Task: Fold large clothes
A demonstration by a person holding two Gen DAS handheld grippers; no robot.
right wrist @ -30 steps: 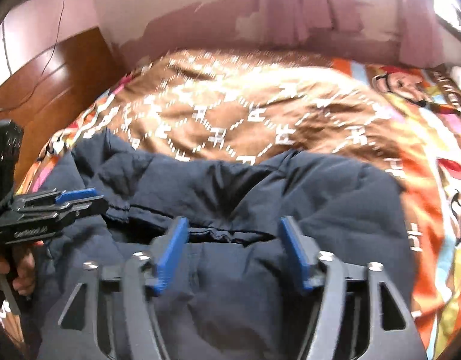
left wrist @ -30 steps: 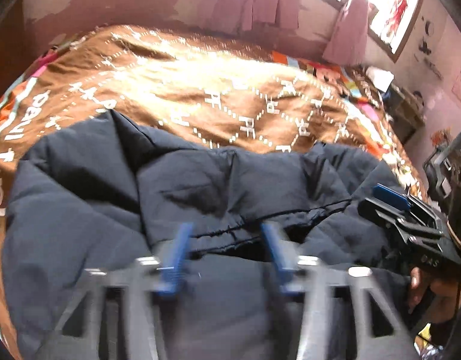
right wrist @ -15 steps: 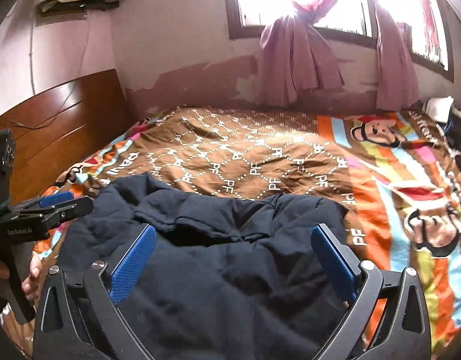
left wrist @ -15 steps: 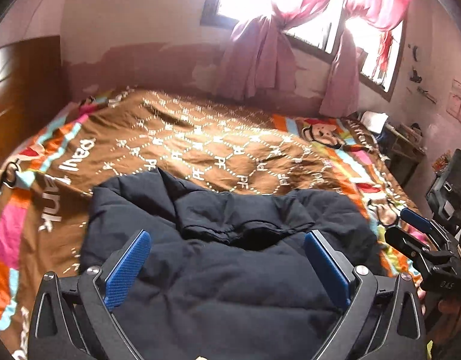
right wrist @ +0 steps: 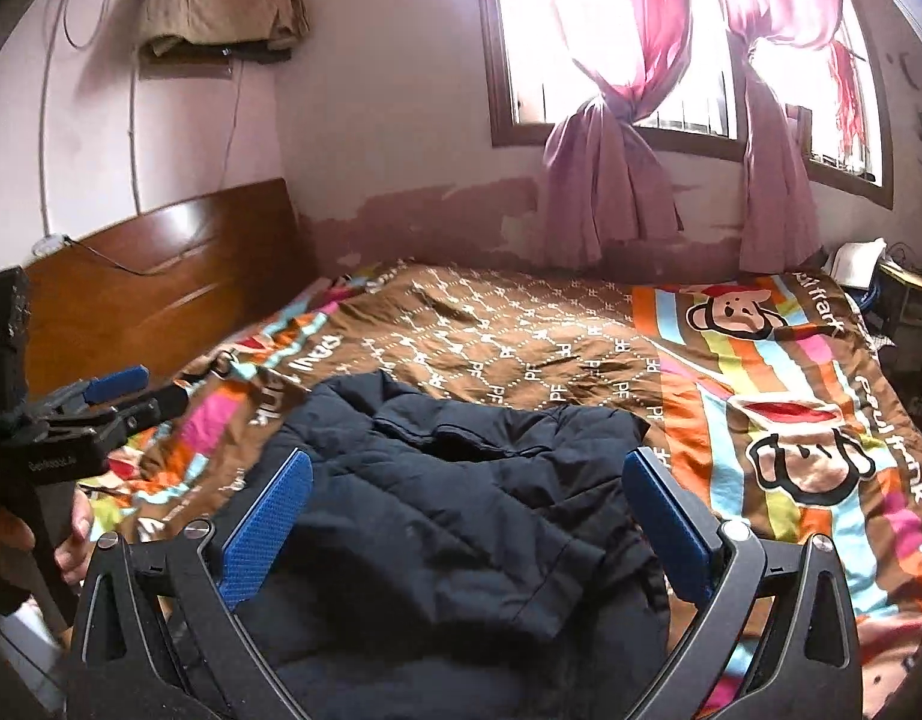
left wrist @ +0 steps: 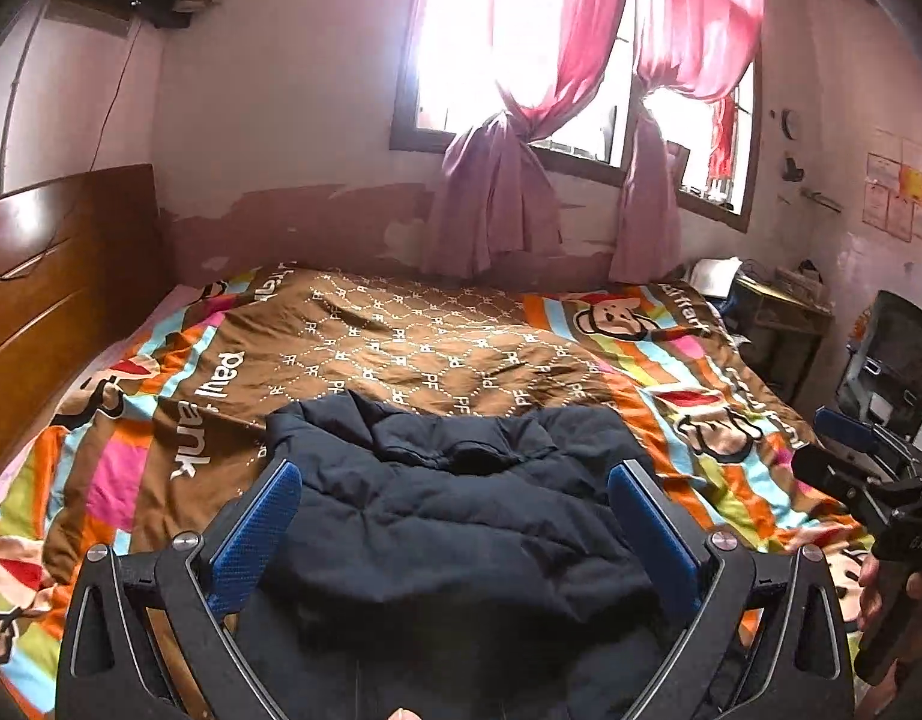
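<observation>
Left wrist view, dark jacket lying collar-away on bedspread; both claws wide, empty

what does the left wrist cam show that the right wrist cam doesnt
Only the left wrist view: the papers pinned on the wall and a black chair.

Only the right wrist view: the tan cloth on a wall shelf seen whole.

Both: the dark padded jacket on the patterned bedspread, the pink curtains, and both grippers, left gripper and right gripper, open and empty.

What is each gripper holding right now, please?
Left gripper: jaws open, holding nothing, above the dark jacket.
Right gripper: jaws open, holding nothing.
</observation>
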